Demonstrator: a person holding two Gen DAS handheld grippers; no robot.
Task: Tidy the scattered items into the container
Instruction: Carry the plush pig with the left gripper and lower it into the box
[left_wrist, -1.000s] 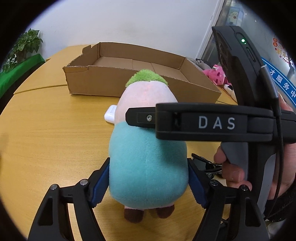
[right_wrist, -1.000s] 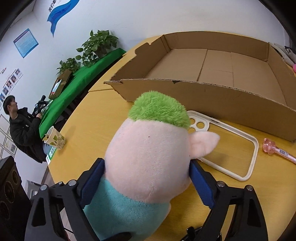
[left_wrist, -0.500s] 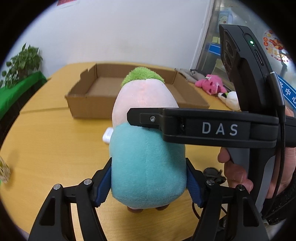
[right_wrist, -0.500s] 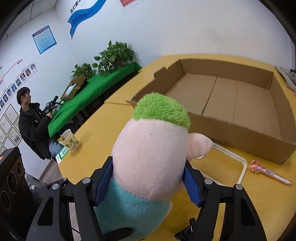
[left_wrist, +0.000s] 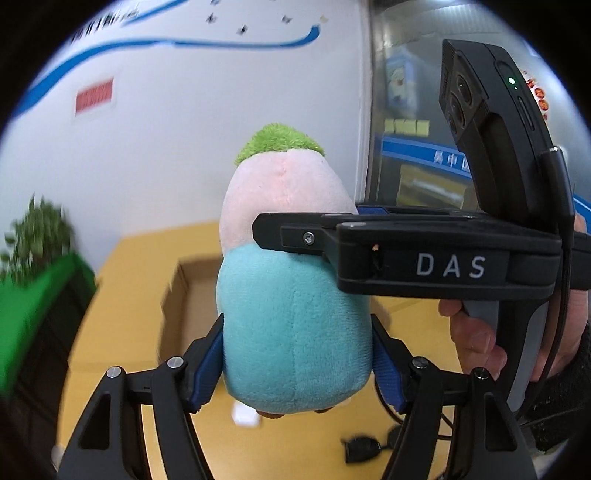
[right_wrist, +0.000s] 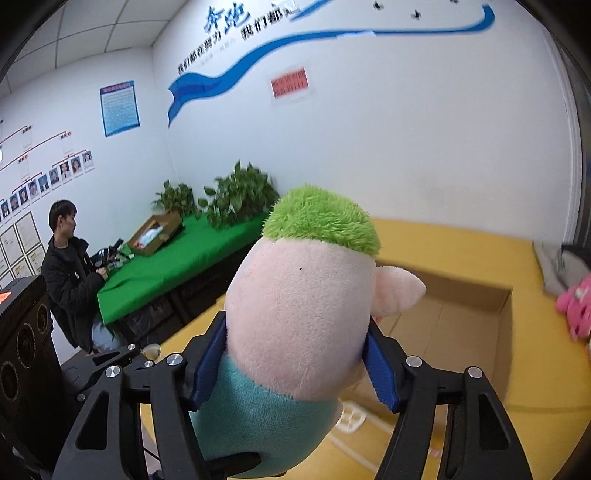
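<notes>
A plush toy (left_wrist: 295, 332) with a green tuft, pink head and teal body hangs in the air above the yellow table. My left gripper (left_wrist: 297, 363) is shut on its teal body, the blue pads pressing both sides. My right gripper (right_wrist: 295, 362) is shut on the pink head (right_wrist: 299, 314). In the left wrist view one of the right gripper's fingers (left_wrist: 443, 266) crosses in front of the toy, held by a hand (left_wrist: 476, 339). The open cardboard box (left_wrist: 192, 295) (right_wrist: 461, 314) lies below and beyond the toy, with nothing visible inside.
On the table below lie a white phone case (right_wrist: 351, 417), a small white case (left_wrist: 245, 413) and black clips (left_wrist: 362, 446). A pink plush (right_wrist: 576, 310) sits at the far right. A person (right_wrist: 70, 280) sits by a green-covered table (right_wrist: 177, 258) with plants.
Both grippers have risen together with the plush toy, lifting it off the table. The box and table have dropped lower in both views, and the wall now fills the upper half.
</notes>
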